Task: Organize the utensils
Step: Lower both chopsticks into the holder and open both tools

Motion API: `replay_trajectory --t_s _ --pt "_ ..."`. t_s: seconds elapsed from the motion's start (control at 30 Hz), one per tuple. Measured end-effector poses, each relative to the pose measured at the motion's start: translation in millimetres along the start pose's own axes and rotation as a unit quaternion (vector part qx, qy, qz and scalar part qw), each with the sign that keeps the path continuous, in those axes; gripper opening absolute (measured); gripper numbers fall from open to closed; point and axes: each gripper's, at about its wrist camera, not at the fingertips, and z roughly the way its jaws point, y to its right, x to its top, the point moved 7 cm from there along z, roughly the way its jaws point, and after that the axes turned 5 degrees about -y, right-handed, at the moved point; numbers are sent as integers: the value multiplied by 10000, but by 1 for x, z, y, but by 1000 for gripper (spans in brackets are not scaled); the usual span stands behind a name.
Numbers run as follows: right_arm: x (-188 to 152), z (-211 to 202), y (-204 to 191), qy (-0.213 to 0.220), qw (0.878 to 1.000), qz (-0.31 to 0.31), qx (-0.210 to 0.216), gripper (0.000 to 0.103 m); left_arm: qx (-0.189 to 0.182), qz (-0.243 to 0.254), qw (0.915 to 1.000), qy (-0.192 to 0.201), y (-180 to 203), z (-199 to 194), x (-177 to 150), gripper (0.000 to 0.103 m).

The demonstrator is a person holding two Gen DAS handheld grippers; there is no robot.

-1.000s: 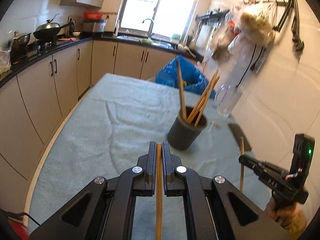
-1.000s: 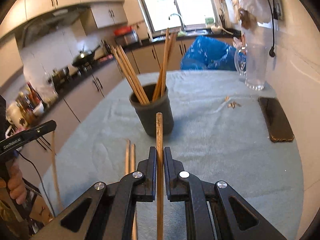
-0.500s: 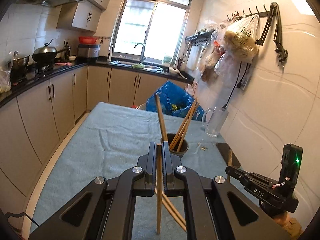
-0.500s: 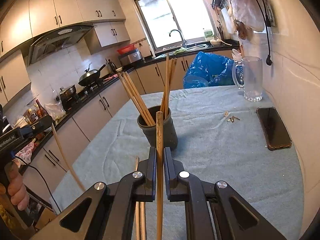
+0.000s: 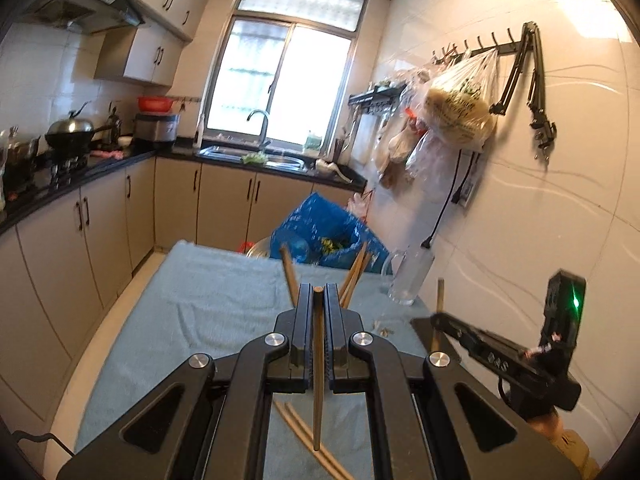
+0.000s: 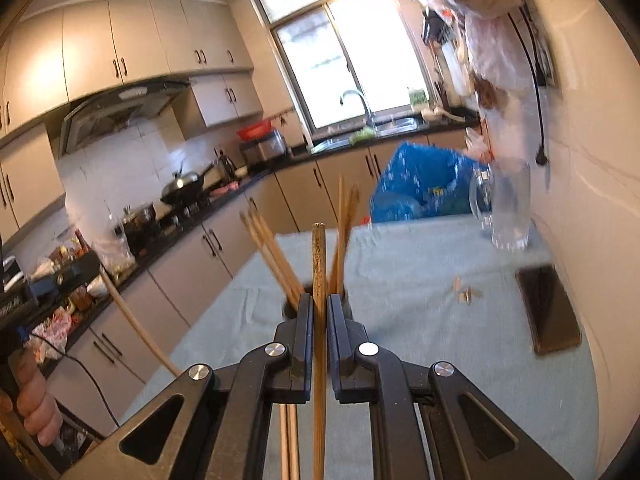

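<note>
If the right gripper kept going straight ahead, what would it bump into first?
Probably the dark utensil cup and its chopsticks, right beyond the right gripper, which grips a chopstick. Depth is unclear.

Left gripper (image 5: 318, 300) and right gripper (image 6: 319, 308) are raised, fingers pinched nearly together.

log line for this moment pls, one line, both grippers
left gripper: shut on chopstick | right gripper: shut on chopstick | holder: behind fingers, sticks inside | loose pair: on table
</note>
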Motion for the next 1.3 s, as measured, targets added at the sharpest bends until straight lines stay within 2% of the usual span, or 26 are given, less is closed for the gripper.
replay_trajectory --t_s 0.17,0.23,0.33,0.5,0.57,0.73,1.03,1.07,1.2,1.3 --pt "58 13 -12 601 9982 18 22 7 52 167 9992 369 10 5 49 5" --pt "77 21 -18 858 9962 -41 -146 7 110 236 9981 566 16 14 71 5" --pt "98 34 -24 1281 9903 -138 -516 7 67 257 9976 639 22 34 90 5" --pt "110 62 -16 1675 9810 12 -981 7 239 295 9975 590 26 80 99 5" --pt "108 74 -9 1686 9798 131 -1064 7 366 268 9979 460 23 104 95 5" --pt "89 100 10 1418 9825 287 -1172 7 358 20 9993 -58 14 149 75 5" --pt "62 116 23 927 9896 299 -1060 9 400 -189 9985 -338 3 157 53 5" --pt "61 116 23 887 9902 297 -1040 11 400 -182 9985 -340 2 155 51 5" --pt "59 109 21 850 9906 274 -1032 32 402 -181 9986 -288 3 142 52 8" --pt "60 94 18 910 9902 253 -1031 36 408 -221 9986 -235 1 124 52 19"
